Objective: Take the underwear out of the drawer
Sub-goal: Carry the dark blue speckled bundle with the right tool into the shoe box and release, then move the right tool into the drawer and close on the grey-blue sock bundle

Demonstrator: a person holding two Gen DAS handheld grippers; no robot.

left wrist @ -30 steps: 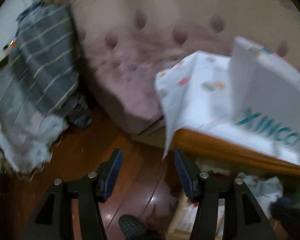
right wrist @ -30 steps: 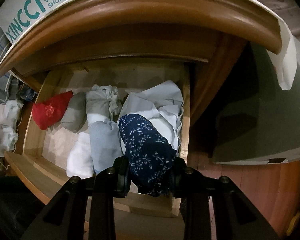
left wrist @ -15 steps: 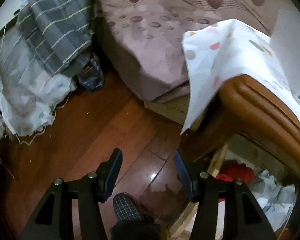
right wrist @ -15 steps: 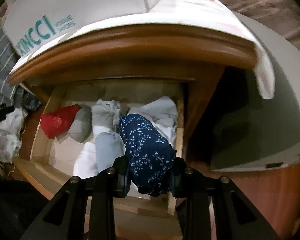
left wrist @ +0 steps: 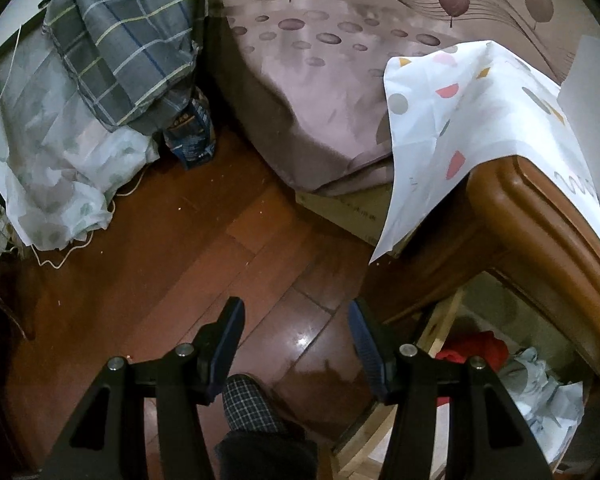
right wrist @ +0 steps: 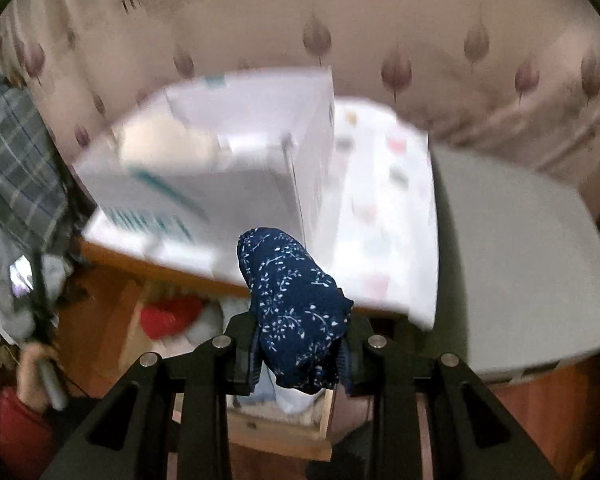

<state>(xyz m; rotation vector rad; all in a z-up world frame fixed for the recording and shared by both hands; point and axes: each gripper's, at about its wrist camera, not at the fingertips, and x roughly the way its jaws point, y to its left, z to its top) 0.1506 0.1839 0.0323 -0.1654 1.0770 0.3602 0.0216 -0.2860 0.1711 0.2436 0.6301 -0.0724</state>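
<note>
The right hand-held gripper [right wrist: 298, 350] is closed on the navy floral underwear [right wrist: 294, 304], whose long axis points away from it, above the open drawer [right wrist: 276, 432], while the left hand-held gripper [left wrist: 296, 334] stands half open and empty over the floor [left wrist: 172, 264] to the left.

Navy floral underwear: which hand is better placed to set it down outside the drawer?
Right. Its tongs are clamped on the navy floral underwear, held above the open drawer. The left tongs are open, holding nothing, over bare floor.
</note>
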